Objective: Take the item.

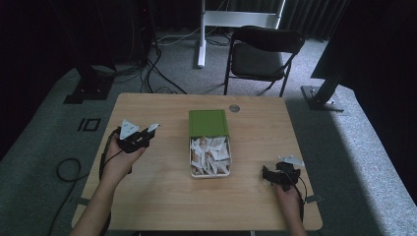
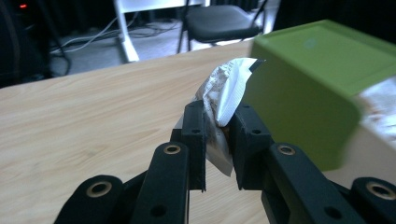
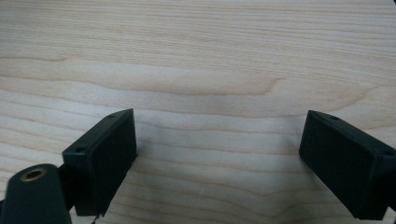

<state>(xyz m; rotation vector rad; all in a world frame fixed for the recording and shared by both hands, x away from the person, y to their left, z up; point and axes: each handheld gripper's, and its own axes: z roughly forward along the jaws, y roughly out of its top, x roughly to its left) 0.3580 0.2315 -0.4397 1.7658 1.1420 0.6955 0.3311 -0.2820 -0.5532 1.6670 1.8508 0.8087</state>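
Box (image 1: 209, 142) of packets sits mid-table between left gripper (image 2: 218, 140) clenching a packet (image 2: 224, 93) and spread-fingered right gripper (image 3: 217, 158).

The table (image 1: 147, 196) has a light wood-grain top with rounded corners. A box (image 1: 209, 147) with a green lid slid half back sits at its centre, open half filled with white packets (image 1: 211, 155). A round grommet (image 1: 234, 108) lies near the far edge.

1. My left gripper (image 2: 217, 140) has its jaws closed on a white packet (image 2: 224, 95).
2. The packet stands up out of the jaws, just beside the green box (image 2: 317, 88).
3. The box sits on the wooden table (image 2: 84, 116).
4. Beyond the box stands a black chair (image 2: 219, 21).
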